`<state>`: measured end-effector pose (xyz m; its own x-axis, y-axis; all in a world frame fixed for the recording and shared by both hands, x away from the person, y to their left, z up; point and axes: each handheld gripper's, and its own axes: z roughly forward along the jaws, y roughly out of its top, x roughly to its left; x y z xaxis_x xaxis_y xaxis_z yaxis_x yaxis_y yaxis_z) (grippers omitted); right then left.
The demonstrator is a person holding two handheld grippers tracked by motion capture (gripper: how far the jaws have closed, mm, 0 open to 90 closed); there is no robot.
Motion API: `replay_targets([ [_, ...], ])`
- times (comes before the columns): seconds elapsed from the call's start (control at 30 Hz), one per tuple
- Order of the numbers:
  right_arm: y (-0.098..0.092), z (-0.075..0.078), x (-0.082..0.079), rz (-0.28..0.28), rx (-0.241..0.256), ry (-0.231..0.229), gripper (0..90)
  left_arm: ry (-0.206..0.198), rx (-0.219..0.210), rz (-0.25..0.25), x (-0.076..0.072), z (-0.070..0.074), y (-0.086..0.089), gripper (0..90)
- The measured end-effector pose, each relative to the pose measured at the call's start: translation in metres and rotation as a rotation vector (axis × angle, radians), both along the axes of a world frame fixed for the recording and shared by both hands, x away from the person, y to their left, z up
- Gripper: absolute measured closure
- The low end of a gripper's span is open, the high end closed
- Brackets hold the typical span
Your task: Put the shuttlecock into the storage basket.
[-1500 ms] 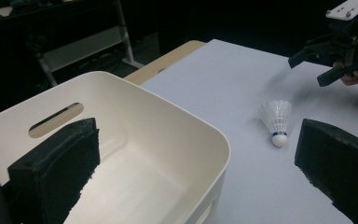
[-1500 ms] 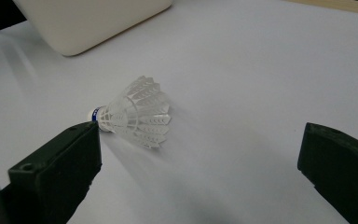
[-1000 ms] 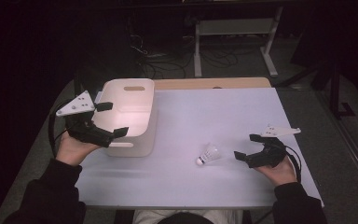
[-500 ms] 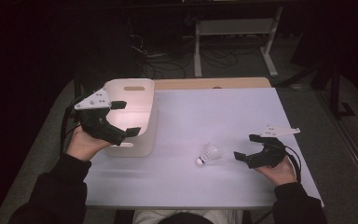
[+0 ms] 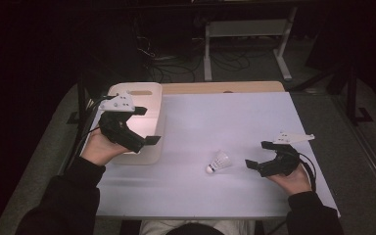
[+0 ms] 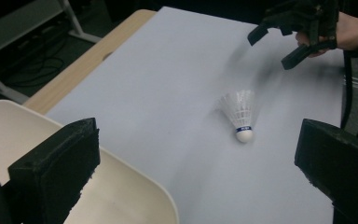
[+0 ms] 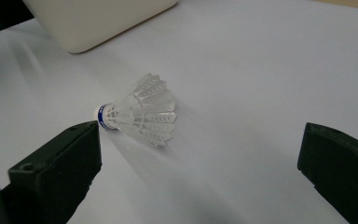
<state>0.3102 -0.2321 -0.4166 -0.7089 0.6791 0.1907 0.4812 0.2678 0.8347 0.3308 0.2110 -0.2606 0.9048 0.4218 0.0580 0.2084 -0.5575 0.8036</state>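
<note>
Left hand-held gripper has lifted and swung up over the white tray since 1 s ago, jaws wide and empty, while the right hand-held gripper stays put, also wide open and empty, so probably no grasp has started. Shuttlecock lies on its side on the bench, between tray and right gripper. Right gripper view shows its cork pointing toward the tray; the high view is too small for that.

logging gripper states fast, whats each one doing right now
Left gripper: open, holding nothing, above the cream plastic tray.
Right gripper: open, holding nothing, beside the white feathered shuttlecock lying on the white table.
</note>
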Motion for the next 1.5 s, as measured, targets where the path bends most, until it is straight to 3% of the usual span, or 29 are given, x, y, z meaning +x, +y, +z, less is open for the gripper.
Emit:
replay_targets([
  [0.5,0.001,0.000,0.000,0.004,-0.002,0.003,0.0,0.052,0.095,-0.049,0.009,-0.003,-0.031,0.0],
  [0.67,0.001,0.000,0.000,0.004,-0.002,0.002,0.0,0.072,0.107,-0.066,0.010,-0.005,-0.043,0.0],
  [0.8,0.001,0.000,0.000,0.006,-0.003,0.003,0.0,0.084,0.151,-0.063,0.013,-0.012,-0.048,0.0],
  [1.13,0.001,-0.001,0.000,0.008,-0.004,0.002,0.0,0.123,0.166,-0.077,0.017,-0.024,-0.061,0.0],
  [1.33,0.001,-0.001,0.000,0.010,-0.006,0.000,0.0,0.151,0.204,-0.093,0.020,-0.032,-0.072,0.3],
  [1.4,0.001,-0.001,0.000,0.010,-0.005,0.001,0.0,0.144,0.232,-0.113,0.019,-0.032,-0.080,0.2],
  [1.5,0.001,-0.001,0.000,0.010,-0.004,0.001,0.0,0.140,0.223,-0.131,0.018,-0.031,-0.092,0.3],
])
